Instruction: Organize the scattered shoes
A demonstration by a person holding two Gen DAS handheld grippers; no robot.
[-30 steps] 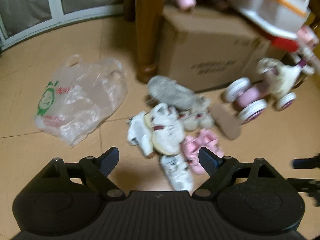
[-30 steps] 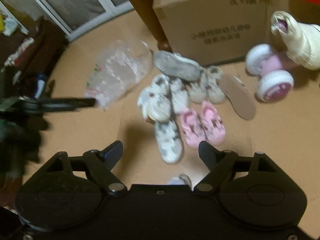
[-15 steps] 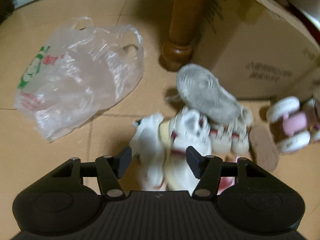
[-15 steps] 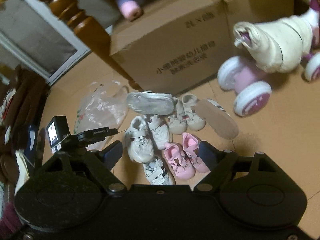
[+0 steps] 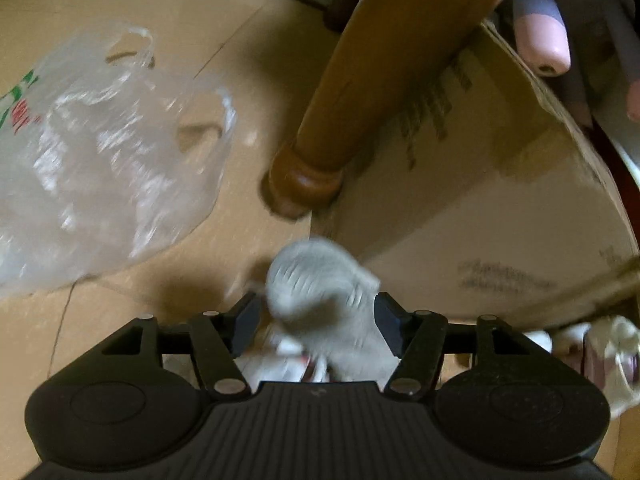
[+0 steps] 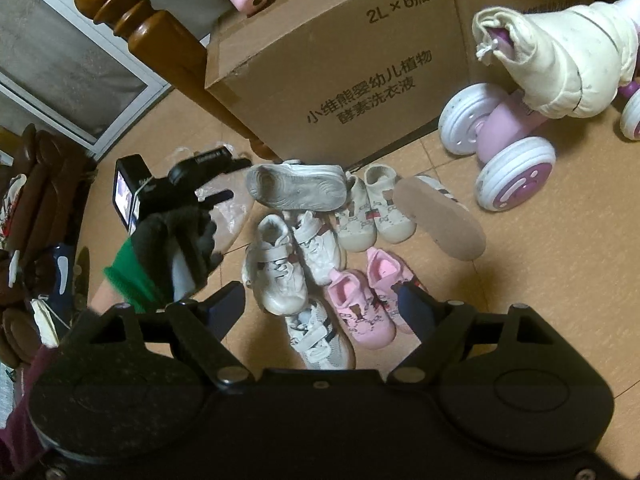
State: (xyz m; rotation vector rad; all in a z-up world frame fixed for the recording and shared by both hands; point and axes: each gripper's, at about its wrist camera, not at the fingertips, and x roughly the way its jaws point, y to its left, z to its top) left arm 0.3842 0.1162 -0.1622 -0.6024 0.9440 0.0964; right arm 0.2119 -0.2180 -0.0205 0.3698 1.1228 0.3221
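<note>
Several small shoes lie heaped on the tan floor in front of a cardboard box. An overturned shoe with a grey sole [image 5: 320, 292] [image 6: 296, 188] tops the far end of the heap. My left gripper [image 5: 314, 316] [image 6: 236, 180] has that shoe's end between its jaws, which are opening; the blurred picture shows no pad pressing. My right gripper [image 6: 320, 304] hangs open above a pink pair [image 6: 360, 312] and a white-grey sneaker [image 6: 320, 336], holding nothing. Two white sneakers [image 6: 276, 272], a beige pair [image 6: 356, 220] and a brown-soled overturned shoe [image 6: 440, 220] lie around them.
The cardboard box [image 6: 340, 80] and a turned wooden leg [image 5: 360, 100] stand right behind the heap. A crumpled clear plastic bag [image 5: 100, 160] lies to the left. A pink ride-on toy [image 6: 512, 140] is at right. A gloved hand with a green cuff [image 6: 176, 240] holds the left gripper.
My left gripper has dropped forward over the heap to the grey-soled shoe, and its jaws have narrowed around it. The right gripper has rolled a little and stayed over the pink pair.
</note>
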